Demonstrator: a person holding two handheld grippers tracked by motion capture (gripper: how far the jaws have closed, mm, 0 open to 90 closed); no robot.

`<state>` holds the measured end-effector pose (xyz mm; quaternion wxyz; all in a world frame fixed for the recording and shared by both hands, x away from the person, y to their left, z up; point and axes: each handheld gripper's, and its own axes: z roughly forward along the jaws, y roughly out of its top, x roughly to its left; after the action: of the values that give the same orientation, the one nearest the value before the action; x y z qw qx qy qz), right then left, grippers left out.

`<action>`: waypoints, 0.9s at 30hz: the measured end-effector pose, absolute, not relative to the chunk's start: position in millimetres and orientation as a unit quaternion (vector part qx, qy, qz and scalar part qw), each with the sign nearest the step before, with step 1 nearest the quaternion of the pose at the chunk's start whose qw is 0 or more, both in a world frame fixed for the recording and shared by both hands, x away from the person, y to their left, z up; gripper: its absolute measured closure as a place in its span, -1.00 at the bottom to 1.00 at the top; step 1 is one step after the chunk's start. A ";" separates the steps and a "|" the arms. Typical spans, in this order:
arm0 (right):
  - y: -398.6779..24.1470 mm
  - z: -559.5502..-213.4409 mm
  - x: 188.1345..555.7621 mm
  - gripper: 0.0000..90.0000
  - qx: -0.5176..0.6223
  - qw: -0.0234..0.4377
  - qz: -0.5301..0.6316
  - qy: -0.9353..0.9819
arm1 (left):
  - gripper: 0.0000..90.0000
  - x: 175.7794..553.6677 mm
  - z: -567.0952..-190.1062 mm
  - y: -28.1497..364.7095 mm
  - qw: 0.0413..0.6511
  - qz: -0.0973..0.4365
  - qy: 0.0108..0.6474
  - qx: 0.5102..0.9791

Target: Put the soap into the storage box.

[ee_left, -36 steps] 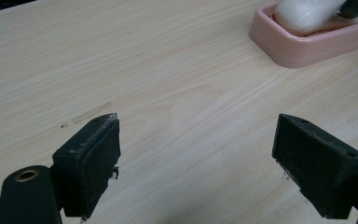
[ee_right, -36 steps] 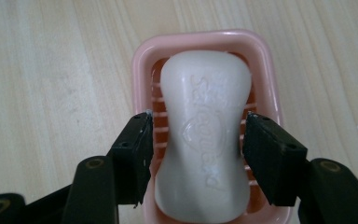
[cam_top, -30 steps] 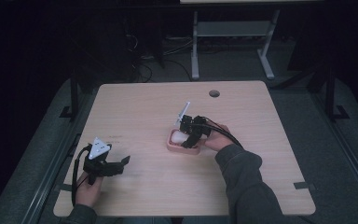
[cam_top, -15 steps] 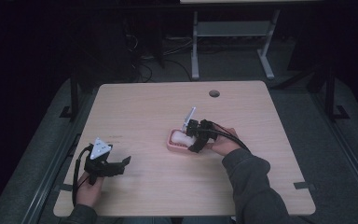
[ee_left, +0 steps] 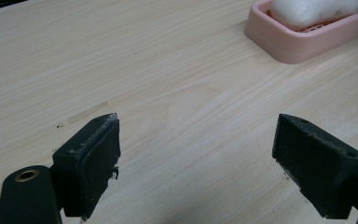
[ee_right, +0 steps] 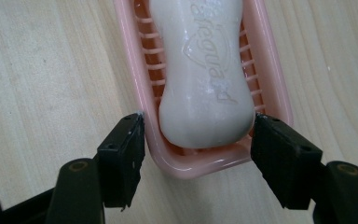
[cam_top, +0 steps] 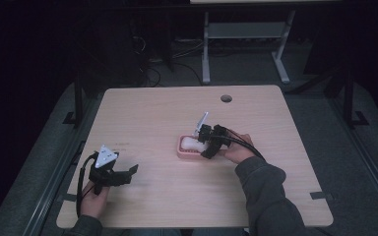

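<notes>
The white soap bar [ee_right: 200,79] lay in the pink soap dish [ee_right: 135,88] at the centre of the high view. The right gripper [ee_right: 198,140] straddled the dish's near end, jaws spread and having just been closing slightly. The left gripper [ee_left: 196,158] rested lower left on the table [cam_top: 152,113], jaws spread and empty.

Overhead plus two close gripper views

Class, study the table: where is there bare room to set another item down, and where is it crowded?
Free: the far strip between the cable hole and the soap dish; the middle stretch between the left gripper and the dish. Crowded: the dish's near end, where the right gripper straddles the dish and soap bar.
</notes>
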<state>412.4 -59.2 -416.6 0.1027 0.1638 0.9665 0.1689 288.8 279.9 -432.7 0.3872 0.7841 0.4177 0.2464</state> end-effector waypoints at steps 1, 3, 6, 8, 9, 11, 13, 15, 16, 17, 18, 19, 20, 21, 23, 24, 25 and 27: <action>-59.7 -416.7 412.6 -0.25 0.166 0.099 0.168 0.967 | -0.67 289.1 -432.9 280.1 0.388 0.247 0.417 0.784; -60.1 -416.5 412.5 -0.25 0.167 0.101 0.167 0.967 | -0.67 289.2 -433.0 280.2 0.387 0.246 0.418 0.784; -61.1 -415.1 411.3 -0.26 0.165 0.104 0.172 0.966 | -0.67 289.0 -432.7 280.3 0.388 0.246 0.417 0.784; -61.5 -414.4 410.5 -0.26 0.166 0.103 0.171 0.966 | -0.67 289.1 -432.9 280.1 0.388 0.246 0.417 0.784; -62.0 -414.0 409.8 -0.26 0.167 0.102 0.171 0.966 | -0.67 289.1 -433.0 280.0 0.387 0.246 0.417 0.785; -62.8 -412.6 408.1 -0.27 0.169 0.101 0.176 0.965 | -0.67 289.0 -433.0 279.8 0.387 0.246 0.417 0.785; -64.1 -411.0 406.4 -0.27 0.172 0.098 0.180 0.964 | -0.67 288.9 -432.8 279.8 0.384 0.245 0.415 0.787; -65.4 -410.5 405.2 -0.27 0.171 0.102 0.185 0.962 | -0.67 288.7 -432.9 279.4 0.385 0.245 0.415 0.787; -69.4 -410.7 404.0 -0.28 0.177 0.094 0.195 0.960 | -0.67 288.6 -433.0 279.2 0.384 0.244 0.415 0.788; -71.4 -411.8 403.5 -0.29 0.178 0.093 0.197 0.960 | -0.67 288.6 -433.1 279.1 0.384 0.244 0.414 0.789; -73.4 -413.2 402.5 -0.29 0.180 0.095 0.195 0.959 | -0.67 288.7 -433.1 278.9 0.383 0.243 0.413 0.790; -75.3 -414.5 401.1 -0.30 0.185 0.092 0.196 0.959 | -0.67 288.8 -433.5 278.5 0.384 0.243 0.412 0.790; -77.2 -415.7 400.8 -0.32 0.190 0.087 0.193 0.959 | -0.67 288.7 -433.8 278.1 0.385 0.242 0.413 0.789; -79.4 -416.7 399.8 -0.31 0.193 0.086 0.196 0.958 | -0.67 288.9 -433.9 278.3 0.383 0.242 0.411 0.791; -85.5 -418.0 397.1 -0.30 0.197 0.087 0.212 0.953 | -0.67 288.9 -434.1 278.0 0.383 0.241 0.412 0.791; -88.6 -418.8 396.9 -0.31 0.203 0.084 0.215 0.952 | -0.67 288.8 -434.1 277.9 0.383 0.241 0.412 0.791; -91.6 -419.6 396.3 -0.31 0.207 0.084 0.216 0.950 | -0.67 288.7 -433.8 278.1 0.382 0.241 0.412 0.792; -97.0 -420.3 394.8 -0.31 0.214 0.081 0.225 0.947 | -0.67 288.8 -433.9 278.1 0.384 0.242 0.413 0.789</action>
<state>394.8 -97.0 -420.3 0.0807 0.2143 0.9470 0.2254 288.8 278.1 -433.9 0.3841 0.7894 0.4133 0.2420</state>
